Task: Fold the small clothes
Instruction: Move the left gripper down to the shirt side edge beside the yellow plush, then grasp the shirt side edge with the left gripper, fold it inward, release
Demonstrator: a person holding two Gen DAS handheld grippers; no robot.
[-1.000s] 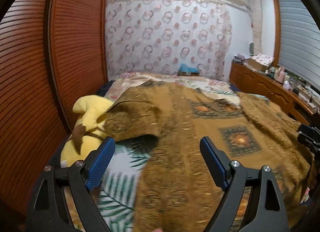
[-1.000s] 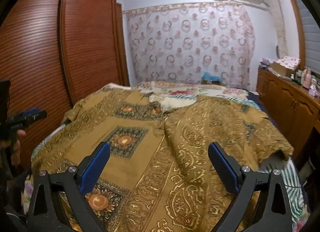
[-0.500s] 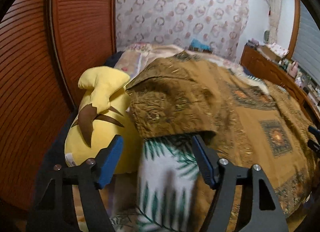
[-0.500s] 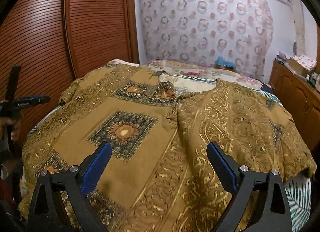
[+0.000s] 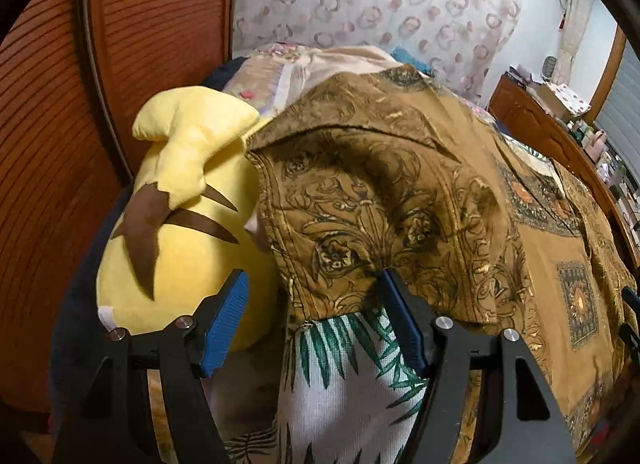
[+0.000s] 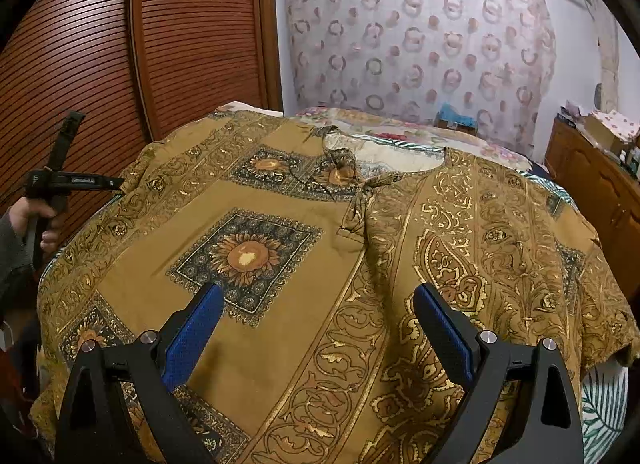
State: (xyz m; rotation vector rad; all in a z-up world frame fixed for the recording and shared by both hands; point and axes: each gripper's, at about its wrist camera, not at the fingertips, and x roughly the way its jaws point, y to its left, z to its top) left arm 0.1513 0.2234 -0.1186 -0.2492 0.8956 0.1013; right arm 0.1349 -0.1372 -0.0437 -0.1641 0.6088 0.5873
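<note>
Brown gold-patterned cotton shirt [image 6: 280, 264] hiding most of leaf-print bedsheet [image 5: 344, 384], left gripper [image 5: 312, 304] jaws just been closing, straddling sleeve hem, not yet pinching, right gripper [image 6: 318, 316] gaping wide over shirt, holding nothing, yellow plush toy [image 5: 176, 232] beside sleeve.

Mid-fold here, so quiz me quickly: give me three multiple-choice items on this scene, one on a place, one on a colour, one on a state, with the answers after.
1. Where is the plush toy relative to the brown patterned shirt?
A. On top of the shirt
B. Beside the shirt's sleeve, next to the wooden wardrobe
C. On the dresser

2. What colour are the pads on the right gripper?
A. Blue
B. Red
C. White

3. How does the left gripper stand?
A. Shut on the plush toy
B. Shut on nothing
C. Open, at the sleeve's hem, pads not pressing cloth

Answers:
1 B, the left wrist view shows the toy wedged between sleeve and wardrobe.
2 A, both pads show blue.
3 C, the jaws have just been closing, but a wide gap remains.
</note>
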